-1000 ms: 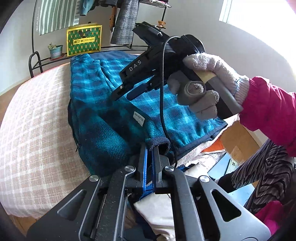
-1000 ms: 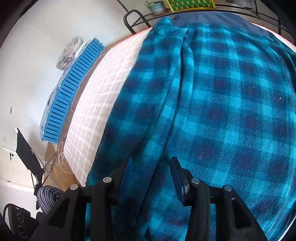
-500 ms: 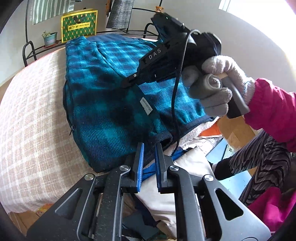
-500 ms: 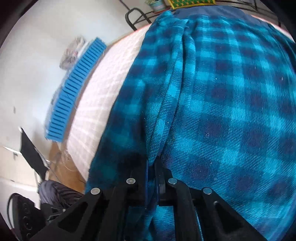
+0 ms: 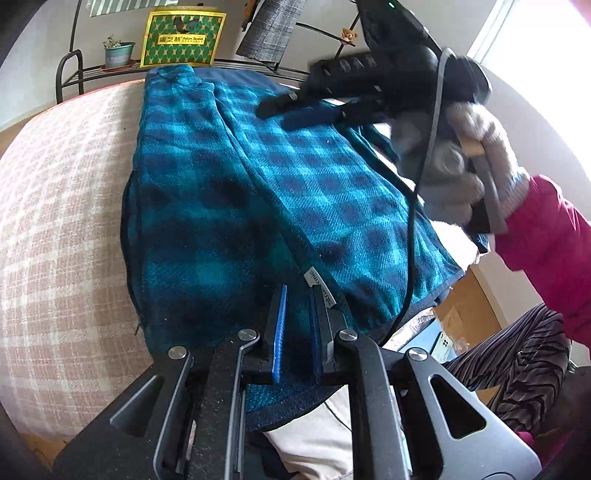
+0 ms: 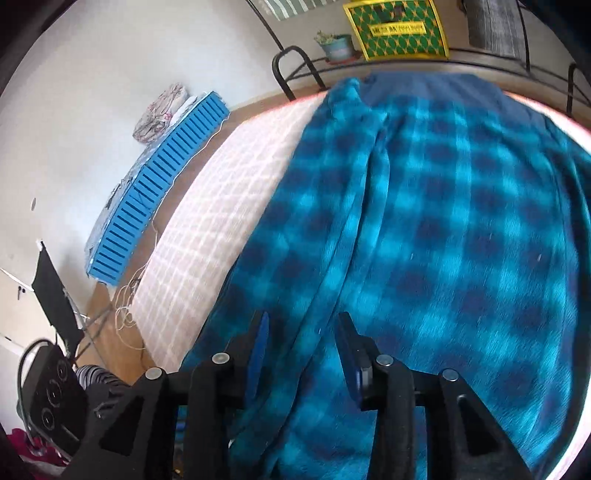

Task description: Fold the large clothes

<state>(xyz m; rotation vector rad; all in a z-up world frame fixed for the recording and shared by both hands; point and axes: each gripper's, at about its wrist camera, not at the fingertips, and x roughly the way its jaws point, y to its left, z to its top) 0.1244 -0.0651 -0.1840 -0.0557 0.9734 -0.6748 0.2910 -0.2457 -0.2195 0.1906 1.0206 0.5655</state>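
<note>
A large blue-and-teal plaid fleece garment point(image 5: 258, 192) lies lengthwise on the bed, folded along its length; it fills the right wrist view point(image 6: 424, 240). My left gripper point(image 5: 297, 306) is at the garment's near end beside a grey label point(image 5: 319, 288), with its jaws partly open and the fleece hem between them. My right gripper point(image 6: 303, 332) is open, with a fabric fold running between its fingers without being pinched. It also shows in the left wrist view point(image 5: 295, 109), held in a gloved hand above the garment's far part.
The bed has a pink-and-white checked cover point(image 5: 62, 206). A metal rack point(image 5: 70, 70) behind it holds a plant pot point(image 5: 118, 53) and a green-yellow bag point(image 5: 181, 35). A blue slatted crate point(image 6: 155, 184) lies left of the bed. Piled clothes point(image 5: 321, 435) and a cardboard box point(image 5: 469, 306) sit near me.
Both grippers opened: the left was shut on the cuff a second ago, the right closed on the fold half a second ago and has let go. The left moved over the garment's near end.
</note>
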